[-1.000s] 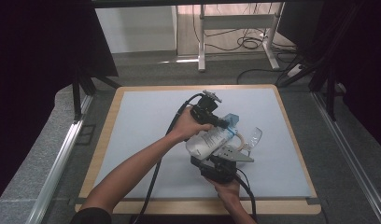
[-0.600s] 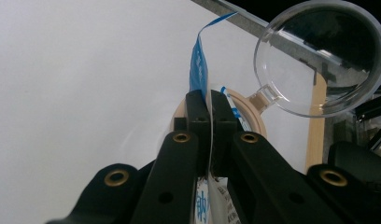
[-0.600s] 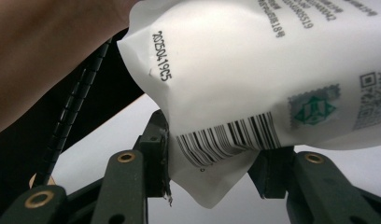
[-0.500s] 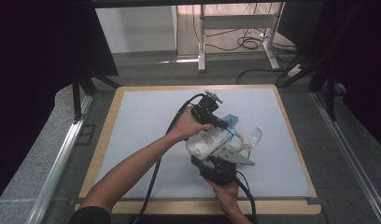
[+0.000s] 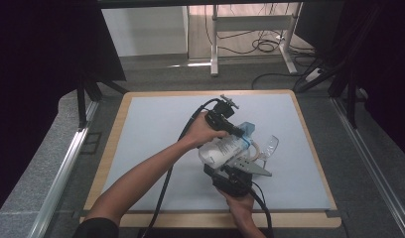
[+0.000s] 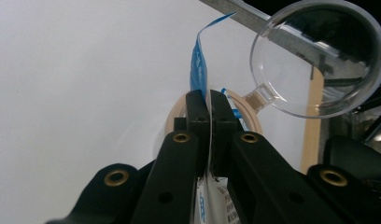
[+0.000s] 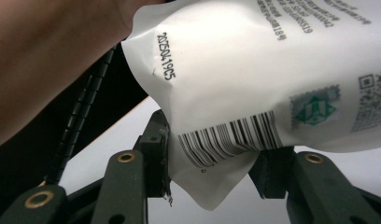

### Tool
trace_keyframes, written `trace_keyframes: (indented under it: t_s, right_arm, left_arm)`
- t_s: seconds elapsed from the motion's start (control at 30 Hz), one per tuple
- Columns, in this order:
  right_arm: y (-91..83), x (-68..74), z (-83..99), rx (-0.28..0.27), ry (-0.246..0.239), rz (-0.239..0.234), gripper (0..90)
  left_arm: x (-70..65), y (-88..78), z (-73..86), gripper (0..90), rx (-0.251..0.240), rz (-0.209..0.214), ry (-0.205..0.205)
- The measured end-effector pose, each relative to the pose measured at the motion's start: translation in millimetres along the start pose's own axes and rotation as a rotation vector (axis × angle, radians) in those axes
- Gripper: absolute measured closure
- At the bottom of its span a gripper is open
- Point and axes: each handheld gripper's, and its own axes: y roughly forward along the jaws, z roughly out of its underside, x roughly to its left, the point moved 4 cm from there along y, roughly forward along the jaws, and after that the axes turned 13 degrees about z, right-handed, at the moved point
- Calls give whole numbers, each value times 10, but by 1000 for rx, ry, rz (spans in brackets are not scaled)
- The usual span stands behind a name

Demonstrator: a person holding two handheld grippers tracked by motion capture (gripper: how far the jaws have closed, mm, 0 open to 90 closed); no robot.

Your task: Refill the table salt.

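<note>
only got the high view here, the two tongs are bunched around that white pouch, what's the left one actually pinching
Observer: In the left gripper view the left tongs are shut on the pouch's thin blue top edge, not its body.
Operator: and the right one, is it holding anything
Observer: Yes. In the right gripper view the right tongs clamp the bottom corner of the white pouch, next to its barcode.
Operator: that clear thing beside the pouch, what is it
Observer: A clear round lid with a small tab, lying just past a tan ring behind the left tongs.
</note>
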Motion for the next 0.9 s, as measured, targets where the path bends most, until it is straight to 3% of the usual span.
trace_keyframes:
  t_s: [0.9]
  right_arm:
    - [-2, 13, 9, -13, 19, 9, 557]
  left_arm:
    - [-3, 33, -6, 900, 25, 0, 1]
